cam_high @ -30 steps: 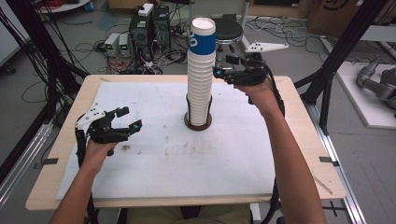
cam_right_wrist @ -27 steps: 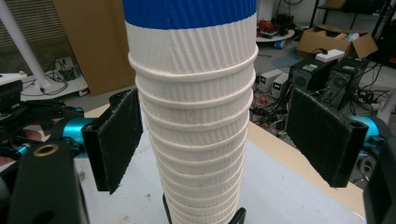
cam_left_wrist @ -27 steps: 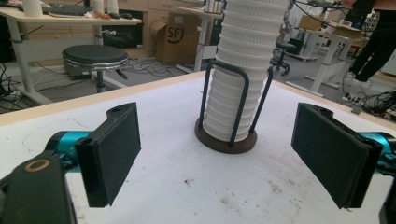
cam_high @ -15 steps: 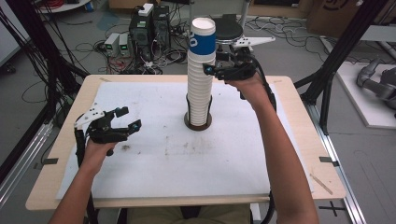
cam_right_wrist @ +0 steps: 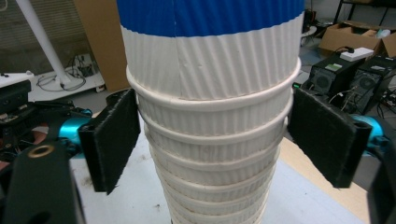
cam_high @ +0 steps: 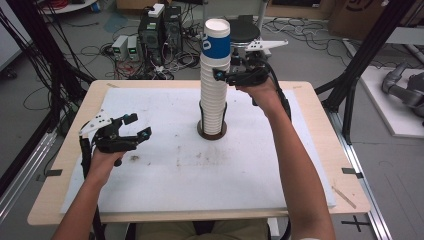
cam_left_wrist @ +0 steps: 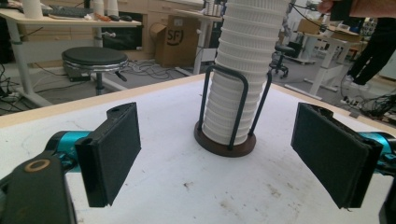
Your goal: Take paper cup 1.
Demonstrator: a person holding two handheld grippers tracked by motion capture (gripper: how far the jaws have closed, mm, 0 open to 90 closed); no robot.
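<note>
A tall stack of ribbed white paper cups (cam_high: 214, 85) stands at the middle of the bench (cam_high: 310, 150), a little toward its far side, seated in a black wire cup holder (cam_high: 212, 122) on a round dark base. The topmost cup (cam_high: 216, 37) carries a blue band.

The right tongs (cam_high: 223, 75) are raised to the upper part of the stack, coming in from its right. In the right gripper view their two black pads stand wide, one on each side of the cups (cam_right_wrist: 212, 140) just under the blue-banded cup (cam_right_wrist: 210, 46); the left pad looks to touch or nearly touch the ribbed wall, while a thin gap shows at the right pad, so they do not clamp the stack.

The left tongs (cam_high: 139, 126) are held low over the near left part of the white bench surface, well apart from the stack, spread wide with nothing between them. The left gripper view looks between their pads at the holder (cam_left_wrist: 226, 116) and the lower cups (cam_left_wrist: 238, 79).
</note>
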